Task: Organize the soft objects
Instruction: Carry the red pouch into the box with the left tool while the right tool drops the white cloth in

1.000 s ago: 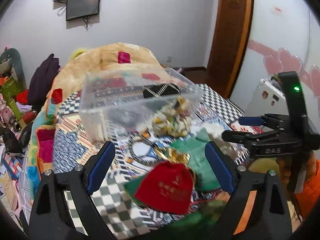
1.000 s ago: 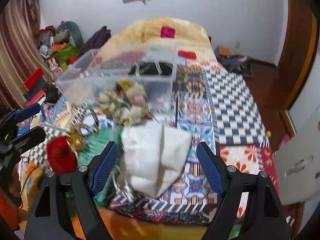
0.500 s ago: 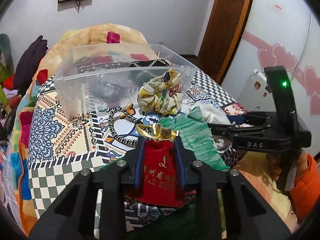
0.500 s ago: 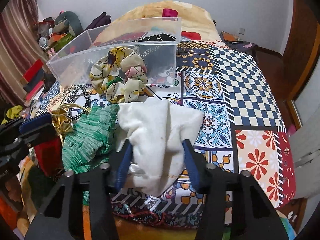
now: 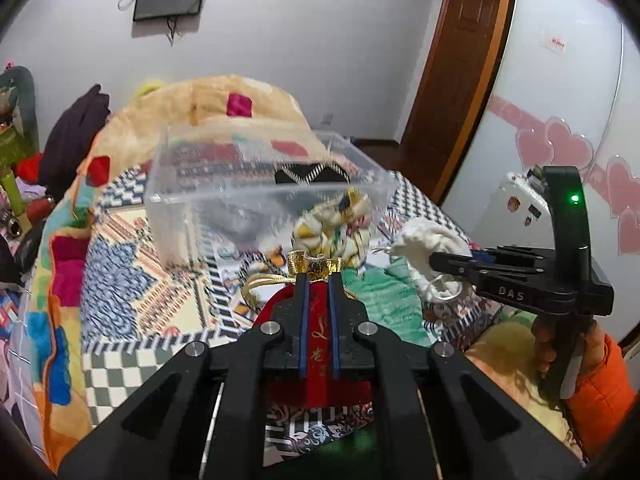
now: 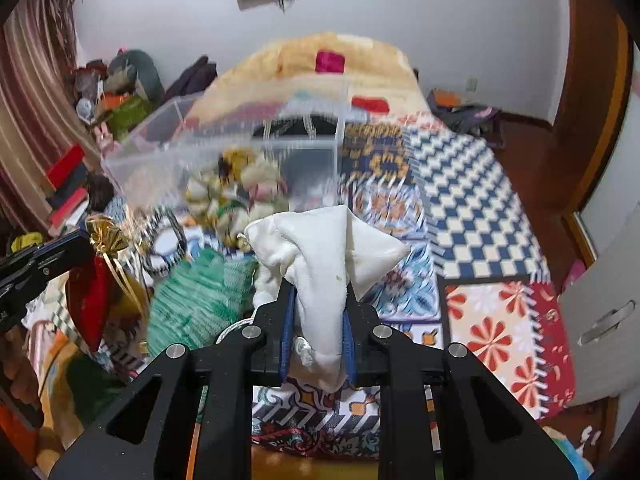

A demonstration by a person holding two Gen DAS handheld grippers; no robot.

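My left gripper [image 5: 318, 280] is shut on a red drawstring pouch [image 5: 320, 344] with a gold top and holds it above the bed; the pouch also shows in the right wrist view [image 6: 90, 300]. My right gripper [image 6: 318, 292] is shut on a white cloth bag [image 6: 324, 252] and holds it up; the bag also shows in the left wrist view [image 5: 428, 244]. A clear plastic box [image 5: 256, 188] stands beyond, with a dark patterned item inside. A floral scrunchie [image 5: 340, 224], a green knitted cloth [image 6: 196, 300] and a black-and-white ring [image 6: 164, 240] lie on the patterned bedspread [image 6: 472, 200].
A fluffy tan blanket [image 5: 224, 104] is heaped behind the box. Clutter and dark clothes [image 5: 76, 132] sit at the left of the bed. A wooden door [image 5: 460, 60] and a white cabinet [image 6: 600, 280] stand on the right.
Both grippers closed from open onto their items. The left has lifted the red pouch and the right has lifted the white bag off the bedspread.
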